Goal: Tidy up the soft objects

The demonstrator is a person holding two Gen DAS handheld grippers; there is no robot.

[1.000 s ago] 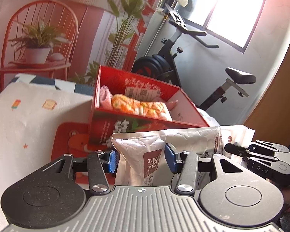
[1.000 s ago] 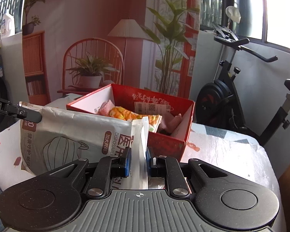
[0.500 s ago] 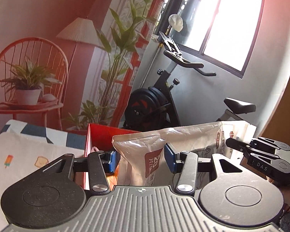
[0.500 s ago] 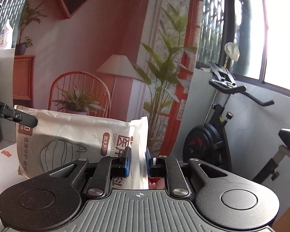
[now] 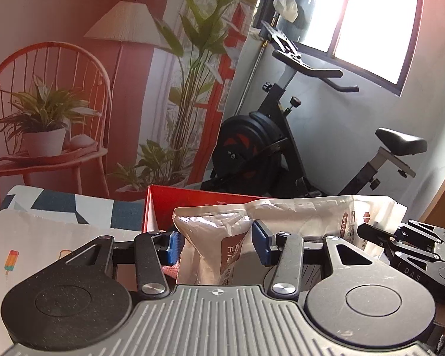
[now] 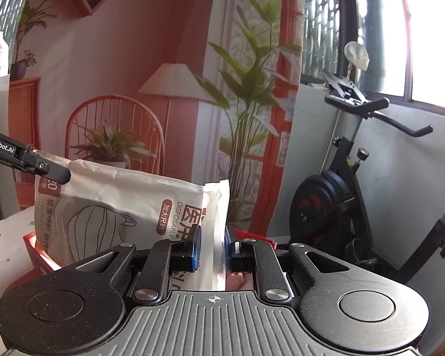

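Both grippers hold one white pack of disposable masks (image 5: 296, 210) in the air, over the red box (image 5: 175, 204). My left gripper (image 5: 216, 243) is shut on the pack's puffy left end. My right gripper (image 6: 212, 246) is shut on its flat sealed right edge; the pack (image 6: 118, 207) stretches left from there to the left gripper's fingers (image 6: 29, 160). The right gripper's fingers (image 5: 400, 243) show at the right of the left wrist view. Only the red box's rim shows (image 6: 32, 243); a bit of pink cloth (image 5: 170, 270) shows below the left pad.
A white cloth with small prints (image 5: 44, 243) covers the table at the left. An exercise bike (image 5: 267, 136) stands behind the box. A red chair with a potted plant (image 5: 44, 124) is at the back left.
Both grippers have lifted the mask pack and carried it over the red box. The box's inside has dropped out of view; now only its rim shows.
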